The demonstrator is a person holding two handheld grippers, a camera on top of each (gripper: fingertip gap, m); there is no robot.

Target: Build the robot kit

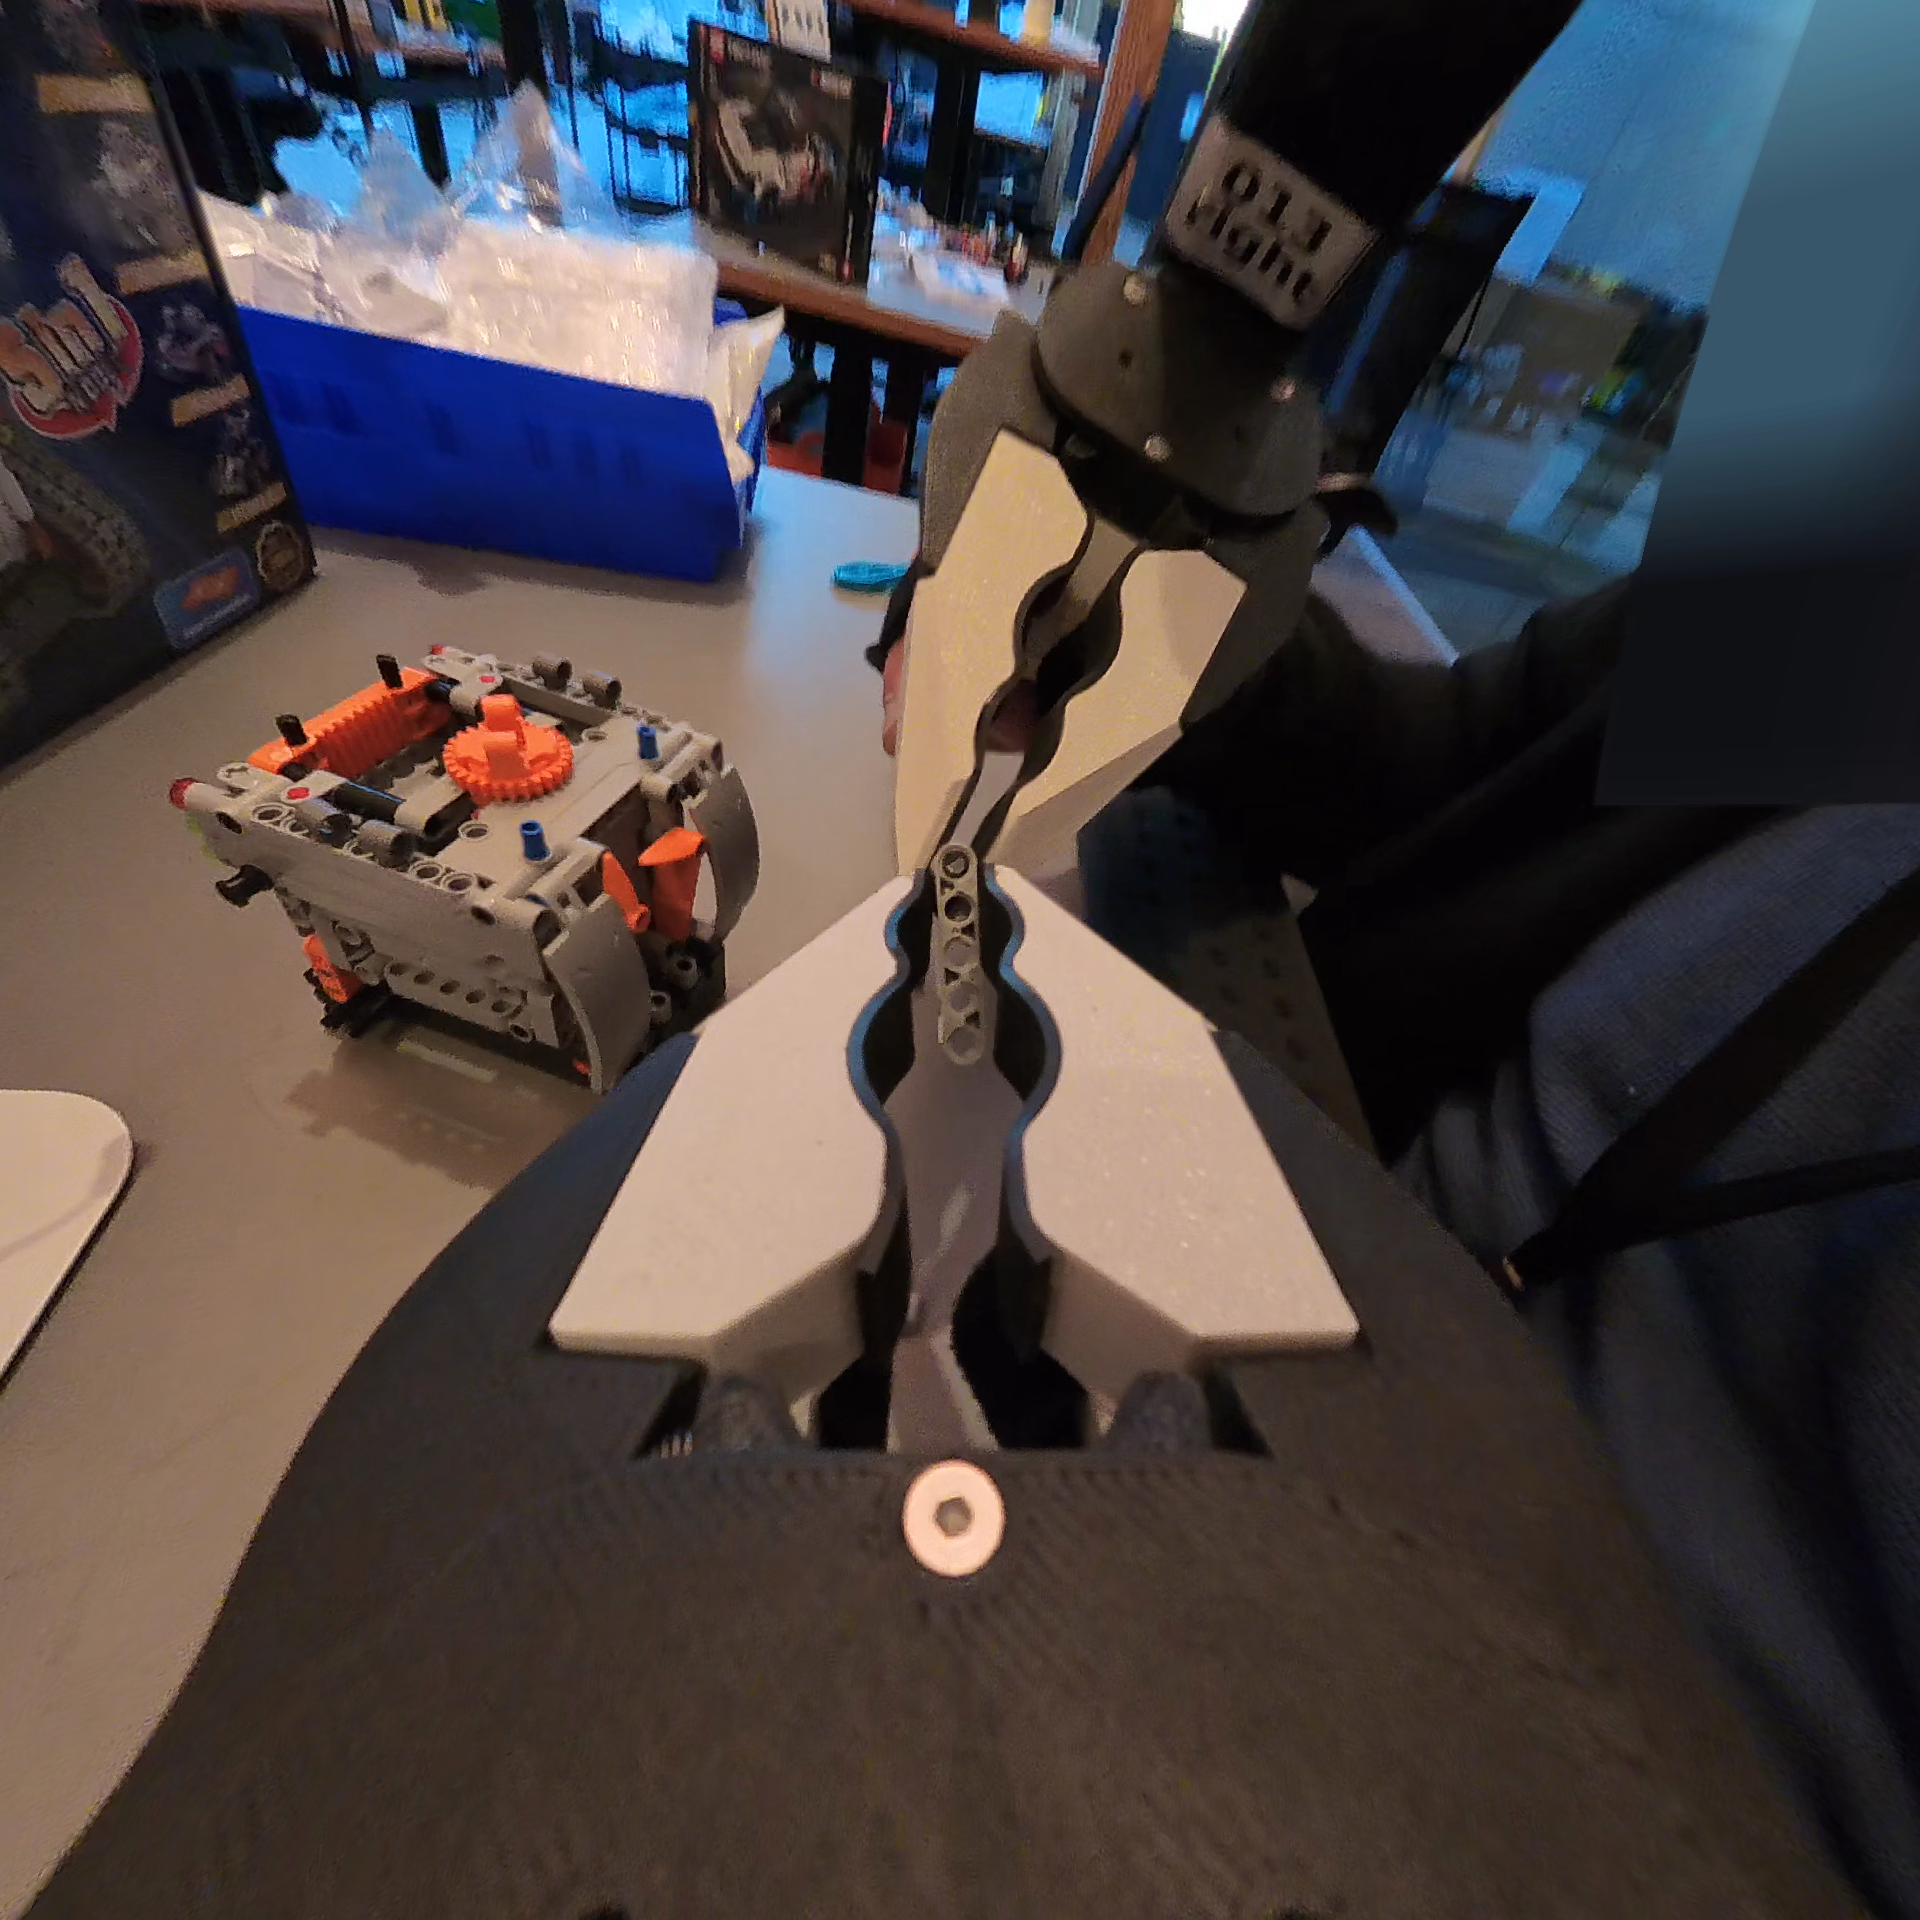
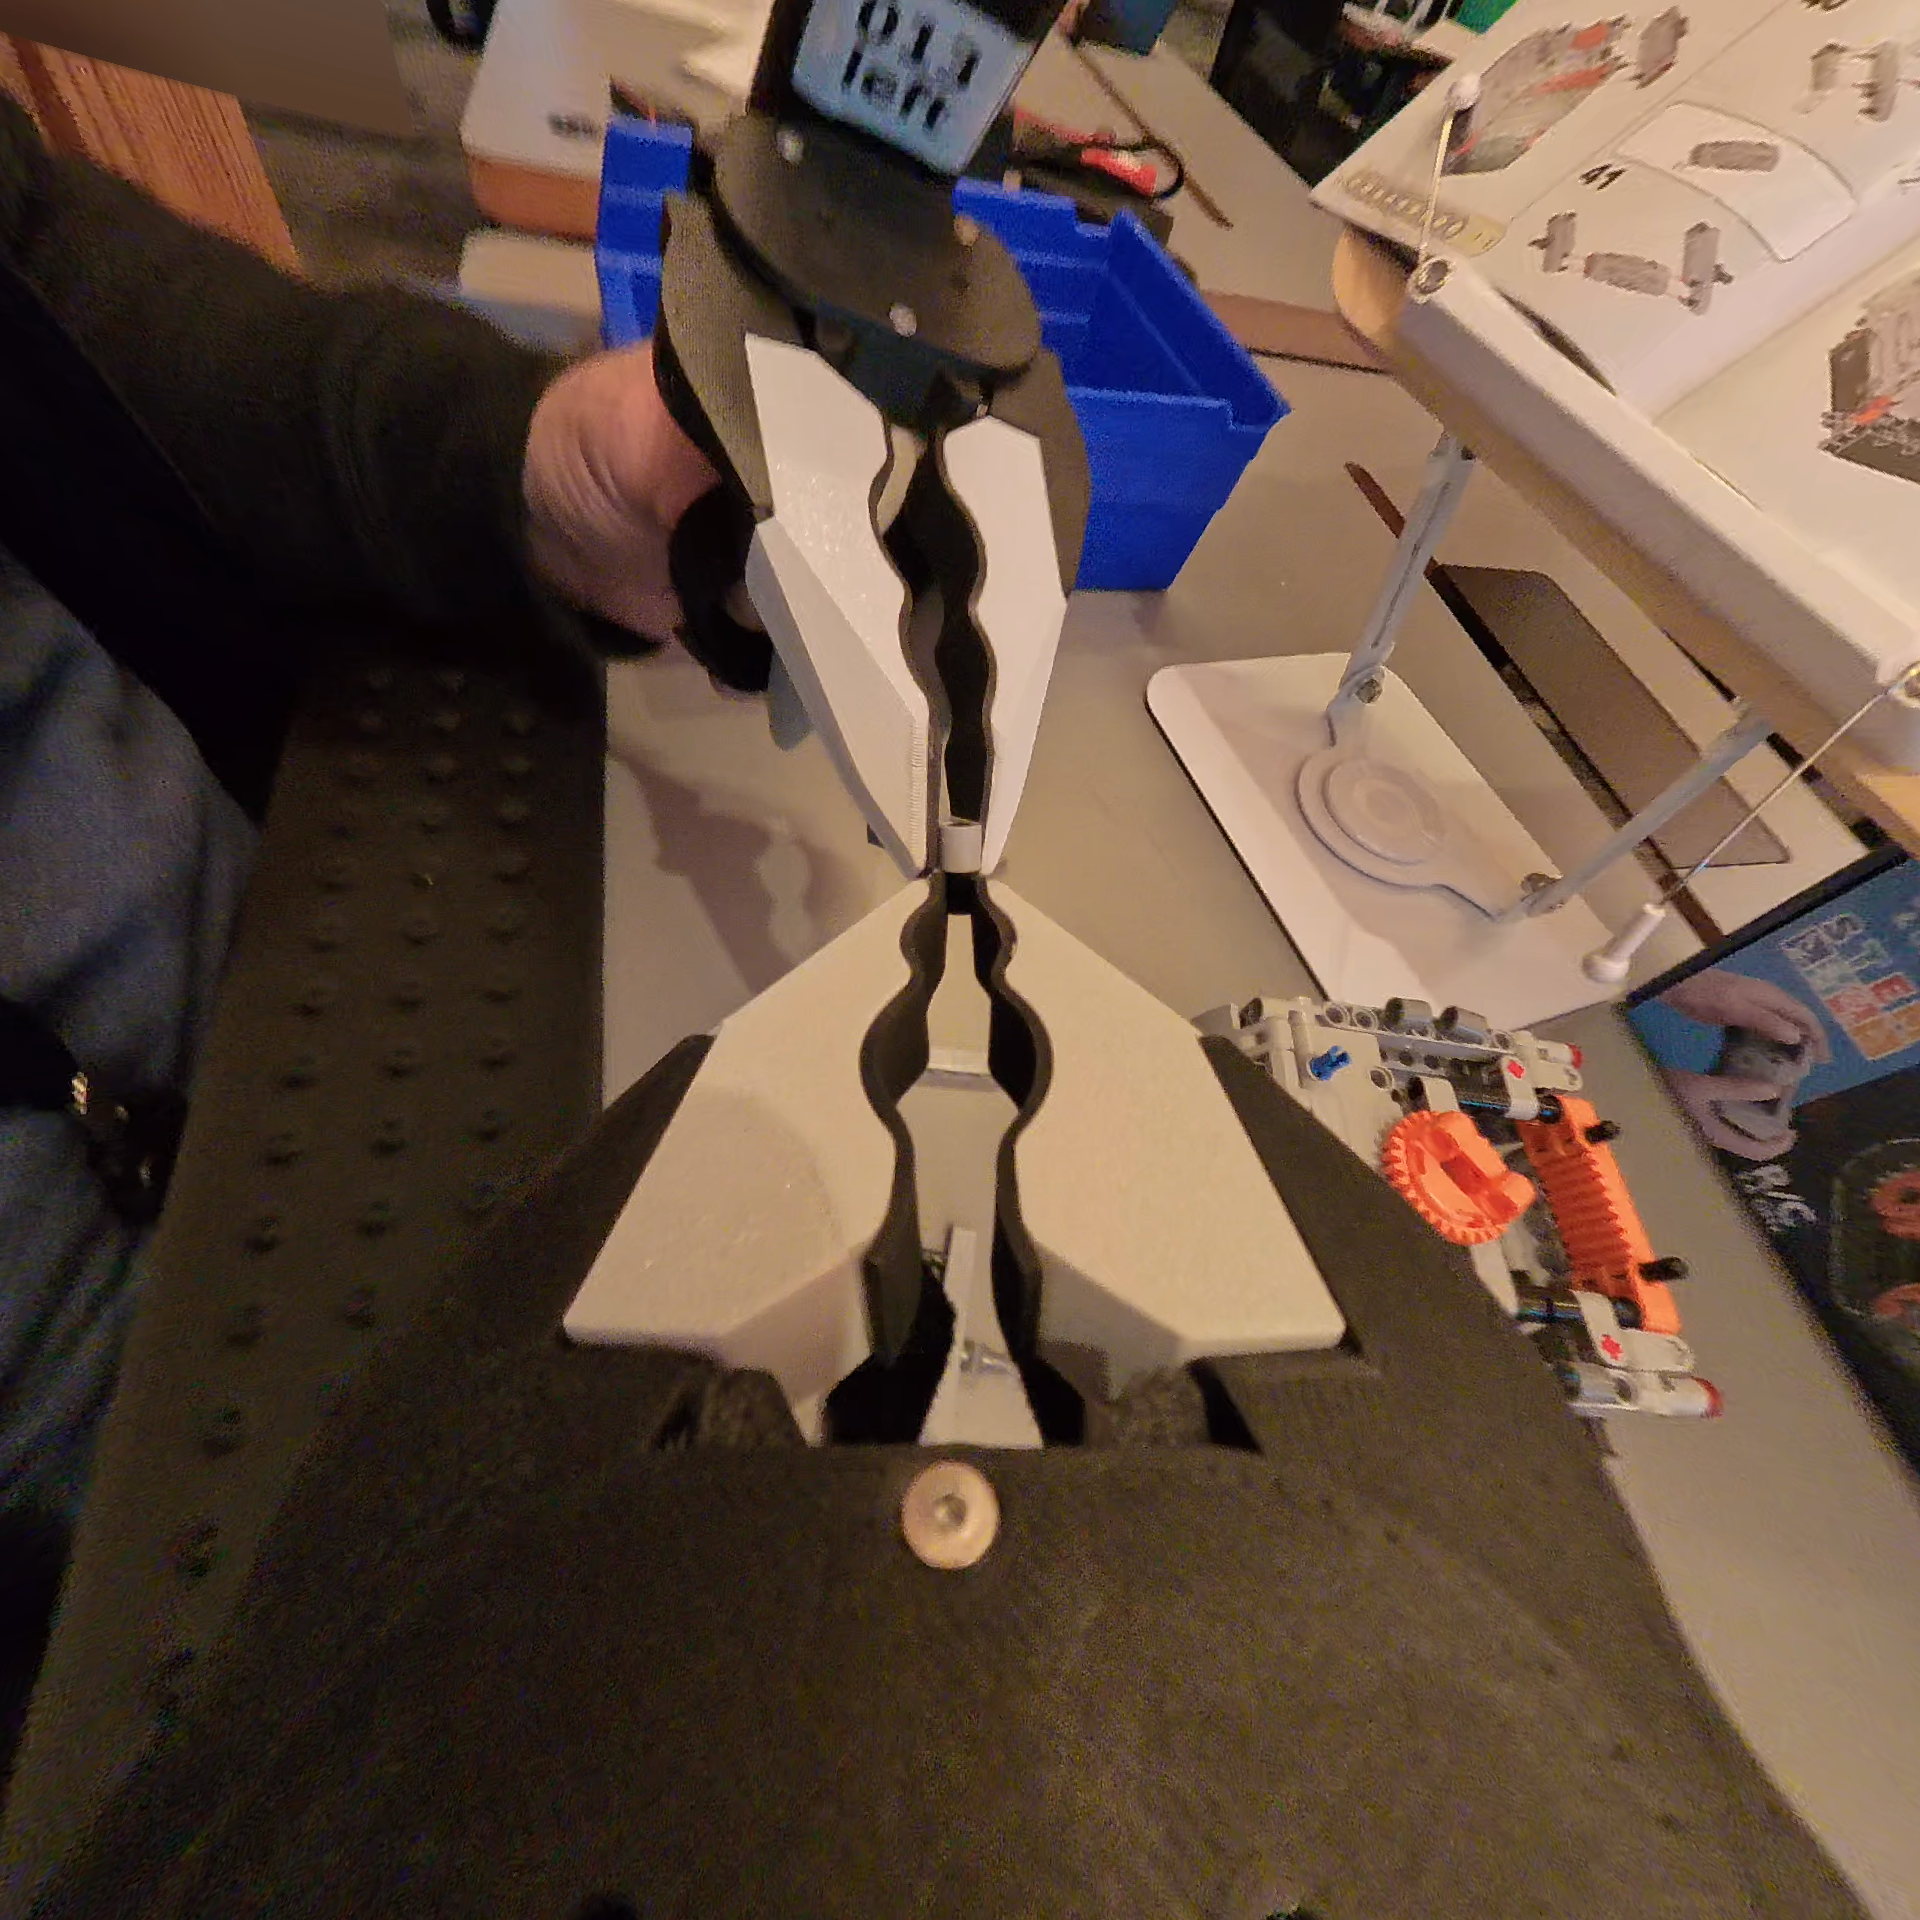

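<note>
My left gripper is shut on a small grey perforated beam that lies lengthwise between its white fingers. My right gripper meets it tip to tip in mid-air, and its nearly closed tips pinch the beam's far end. It also comes down from the top of the left wrist view. The left gripper shows in the right wrist view, held by a hand. A grey and orange brick-built model stands on the grey table, left of the grippers; in the right wrist view it is to the right.
A blue bin of clear bags stands behind the model; it also shows in the right wrist view. A printed box stands at the left. A white stand holds an instruction booklet. A person's dark sleeve is at the right. Only a small space, under 4 cm, lies between the two pairs of fingers.
</note>
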